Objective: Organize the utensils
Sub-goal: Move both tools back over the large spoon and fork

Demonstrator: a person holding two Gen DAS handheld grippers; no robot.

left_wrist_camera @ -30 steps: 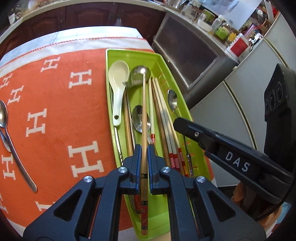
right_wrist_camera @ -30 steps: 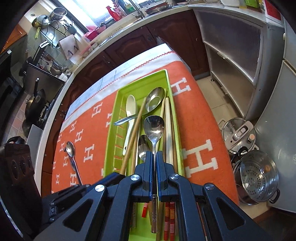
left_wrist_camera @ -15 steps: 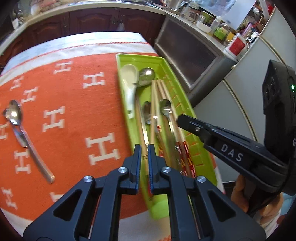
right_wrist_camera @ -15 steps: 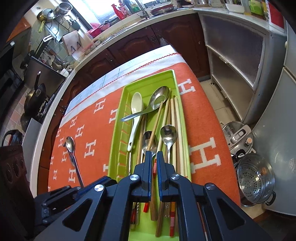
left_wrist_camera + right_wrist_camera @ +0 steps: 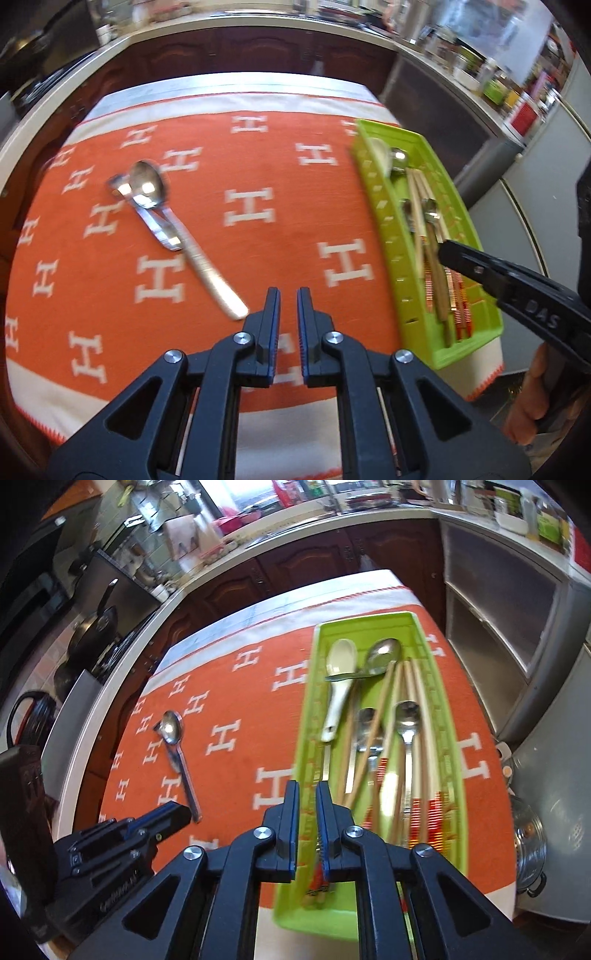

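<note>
1. Spoons (image 5: 162, 218), two overlapping, lie upper left of the left wrist frame on the orange cloth (image 5: 258, 166).
2. Left gripper (image 5: 288, 295): jaws narrow, opening, nothing between.
3. Right gripper (image 5: 307, 794): jaws narrow, opening, empty, over the green tray (image 5: 369, 622) of utensils, centre right.

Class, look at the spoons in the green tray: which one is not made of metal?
The white ceramic spoon at the tray's far left; the other spoons there are shiny metal.
</note>
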